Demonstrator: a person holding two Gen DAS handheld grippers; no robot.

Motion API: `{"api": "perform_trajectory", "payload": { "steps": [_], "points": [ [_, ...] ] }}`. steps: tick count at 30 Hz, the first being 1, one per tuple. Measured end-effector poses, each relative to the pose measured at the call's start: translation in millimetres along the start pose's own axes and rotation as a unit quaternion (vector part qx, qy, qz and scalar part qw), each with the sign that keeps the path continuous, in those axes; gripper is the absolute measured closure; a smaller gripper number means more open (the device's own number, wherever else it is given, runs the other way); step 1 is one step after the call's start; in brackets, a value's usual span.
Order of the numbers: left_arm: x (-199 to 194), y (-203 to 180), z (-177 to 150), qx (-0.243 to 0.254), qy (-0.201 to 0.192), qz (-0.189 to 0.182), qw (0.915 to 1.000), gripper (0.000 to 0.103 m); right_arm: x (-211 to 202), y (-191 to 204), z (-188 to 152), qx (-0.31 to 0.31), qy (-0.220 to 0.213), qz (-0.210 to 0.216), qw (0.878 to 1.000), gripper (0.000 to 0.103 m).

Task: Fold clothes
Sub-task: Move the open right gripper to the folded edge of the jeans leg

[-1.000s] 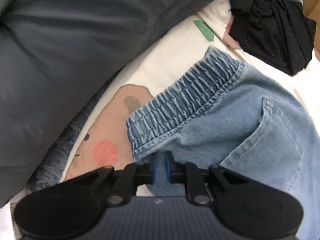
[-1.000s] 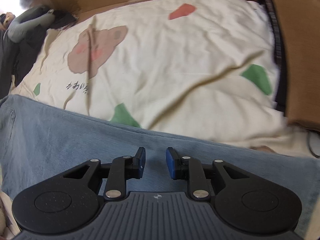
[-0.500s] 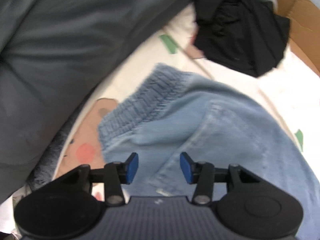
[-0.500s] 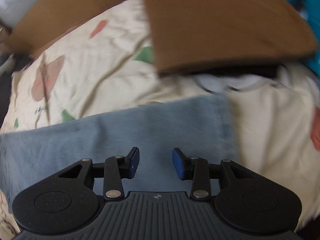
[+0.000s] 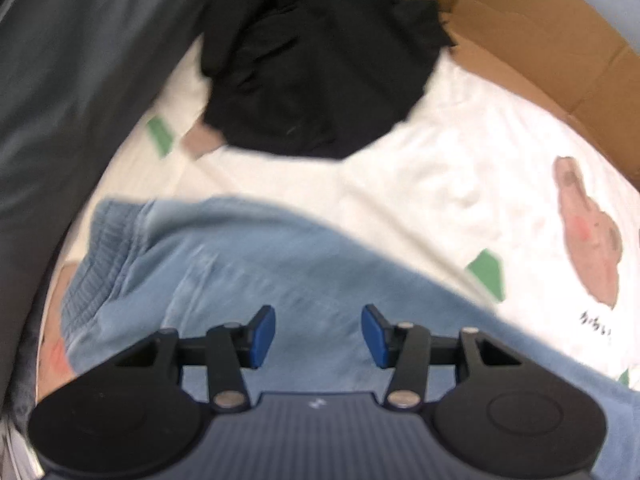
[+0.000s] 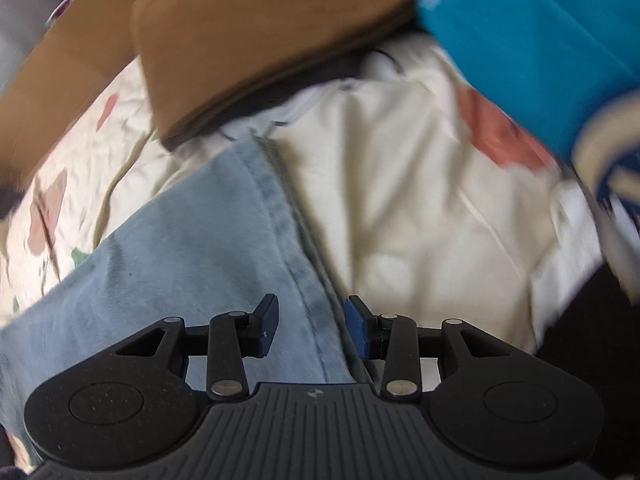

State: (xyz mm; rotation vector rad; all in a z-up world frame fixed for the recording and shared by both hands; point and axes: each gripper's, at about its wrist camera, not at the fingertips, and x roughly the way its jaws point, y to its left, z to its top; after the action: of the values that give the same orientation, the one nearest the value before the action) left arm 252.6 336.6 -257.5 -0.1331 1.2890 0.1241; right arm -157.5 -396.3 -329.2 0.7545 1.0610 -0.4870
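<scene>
Over the cream printed sheet (image 5: 460, 184), both grippers point down at the light-blue jeans (image 5: 248, 264), which lie spread flat across it. Left gripper (image 5: 318, 330): blue pads spread apart, nothing pinched, denim visible in the gap but not pressed by either pad; the elastic waistband (image 5: 94, 264) sits at the left end, near a dark grey fabric mass (image 5: 68, 92). Black garment (image 5: 320, 68) is crumpled on the sheet beyond the jeans, apart from them, next to a cardboard wall (image 5: 532, 32). Right gripper (image 6: 312, 326): pads also spread, gripping nothing, positioned over the hem end of the jeans (image 6: 192, 248); the stitched hem edge (image 6: 280, 216) runs diagonally through the gap between the pads, with bare sheet to its right. Brown cardboard flap (image 6: 256, 36) overhangs the sheet beyond the hem. A teal item (image 6: 532, 40) is at upper right, too blurred to identify. Both views are motion-blurred, so I can't tell whether the pads touch the cloth surface.
</scene>
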Motion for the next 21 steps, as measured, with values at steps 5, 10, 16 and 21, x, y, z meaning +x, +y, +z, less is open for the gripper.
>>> {"api": "perform_trajectory", "payload": {
  "steps": [5, 10, 16, 21],
  "points": [
    [-12, -48, 24, 0.030, -0.002, -0.003, 0.9996, 0.052, -7, -22, -30, 0.044, -0.006, 0.010, 0.999, 0.059],
    [-23, -106, 41, 0.071, 0.000, -0.007, 0.9975, 0.052, -6, -44, -53, 0.104, -0.015, 0.040, 0.994, 0.058],
    [-33, -173, 53, 0.098, -0.010, -0.028, 0.9947, 0.046, 2, -60, -69, 0.151, -0.028, 0.090, 0.984, 0.057],
    [-15, -203, 38, 0.112, 0.015, -0.018, 0.9935, 0.045, 15, -69, -72, 0.176, -0.037, 0.122, 0.976, 0.053]
  ]
}}
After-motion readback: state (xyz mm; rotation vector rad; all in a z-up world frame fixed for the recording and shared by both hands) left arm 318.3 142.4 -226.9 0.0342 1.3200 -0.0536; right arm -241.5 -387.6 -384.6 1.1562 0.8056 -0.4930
